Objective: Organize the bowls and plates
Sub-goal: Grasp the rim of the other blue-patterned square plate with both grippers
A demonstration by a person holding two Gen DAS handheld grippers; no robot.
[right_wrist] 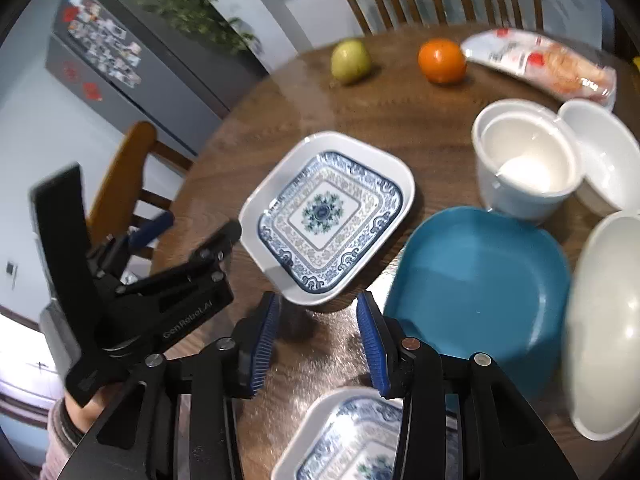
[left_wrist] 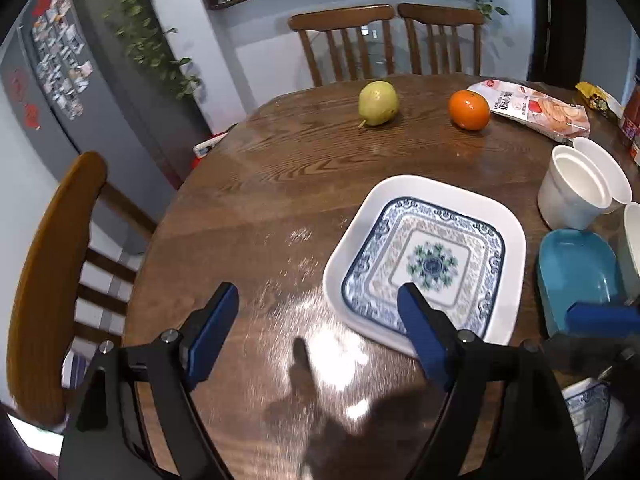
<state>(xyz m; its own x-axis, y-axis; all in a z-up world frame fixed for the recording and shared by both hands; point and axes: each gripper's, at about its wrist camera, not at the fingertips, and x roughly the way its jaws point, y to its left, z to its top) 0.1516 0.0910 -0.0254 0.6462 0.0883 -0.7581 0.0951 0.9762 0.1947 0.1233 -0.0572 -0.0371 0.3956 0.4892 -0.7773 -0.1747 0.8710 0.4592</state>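
The patterned plate (right_wrist: 326,216) lies mid-surface, just ahead of the right gripper (right_wrist: 320,344) (nearer hand), fingers part-spread, empty; left gripper (left_wrist: 316,336) released, its right finger over the plate's near rim.

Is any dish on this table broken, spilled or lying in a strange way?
Nothing looks broken or spilled. One white bowl sits nested inside another; the patterned plate and blue plate lie flat on the table.

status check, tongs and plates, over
Left tongs open, empty. Right tongs part open, empty. Patterned square plate nested in white plate; teal plate beside. Nothing in the way.
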